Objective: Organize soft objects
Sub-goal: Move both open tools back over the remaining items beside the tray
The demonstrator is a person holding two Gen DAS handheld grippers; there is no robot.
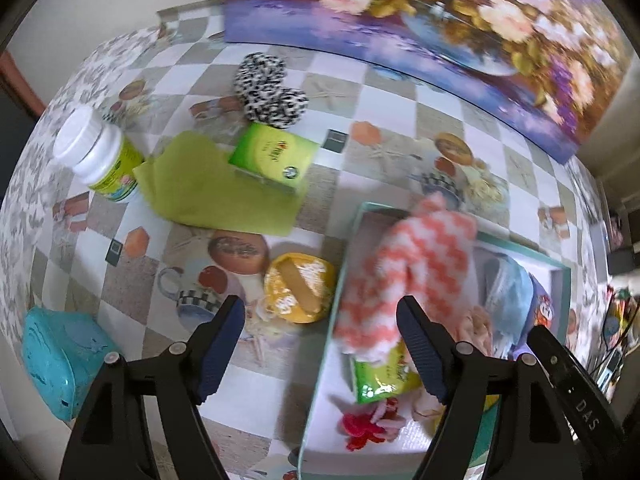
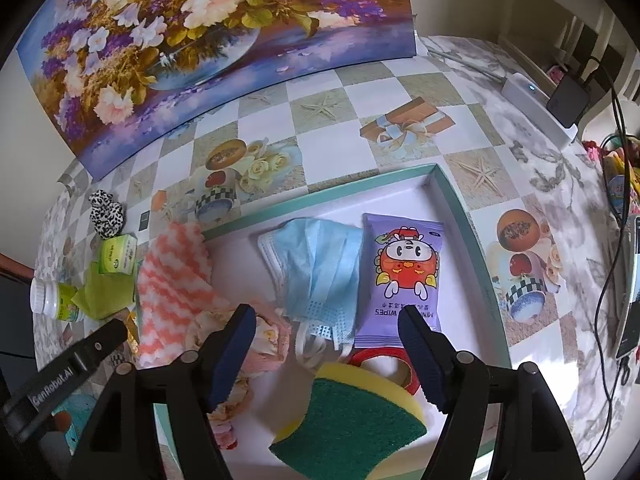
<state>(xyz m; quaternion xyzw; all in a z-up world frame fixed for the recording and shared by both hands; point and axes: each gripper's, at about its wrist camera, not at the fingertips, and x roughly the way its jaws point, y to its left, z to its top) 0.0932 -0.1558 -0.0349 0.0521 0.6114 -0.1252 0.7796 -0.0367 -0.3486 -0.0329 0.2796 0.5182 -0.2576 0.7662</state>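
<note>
Both pairs of fingers stand apart with nothing between them: the left gripper (image 1: 320, 348) hangs over the near-left wall of the tray (image 2: 456, 196), and the right gripper (image 2: 328, 354) hovers above the tray's middle. Judging by what already lies inside, the sorting looks well along. A blue face mask (image 2: 316, 264) and a purple pack of wipes (image 2: 402, 276) sit side by side on the white floor of the tray, with a yellow-and-green sponge (image 2: 352, 420) and a roll of red tape (image 2: 384, 360) nearer the camera; a floral cloth (image 2: 264, 344) and a green tissue pack (image 1: 384, 372) lie there too. The pink-and-white fuzzy cloth (image 1: 416, 264) is draped over the tray's left rim, partly in and partly hanging outside, so it probably wants tucking in. Left out on the checked tablecloth (image 1: 360, 92) are a black-and-white scrunchie (image 1: 268, 88), a lime green cloth (image 1: 208, 184) with a green box (image 1: 276, 156) resting on its edge, and a yellow round item (image 1: 300, 288) just beside the tray. A white-capped bottle (image 1: 96, 156) and a teal container (image 1: 60, 356) look hard, so likely stay out.
</note>
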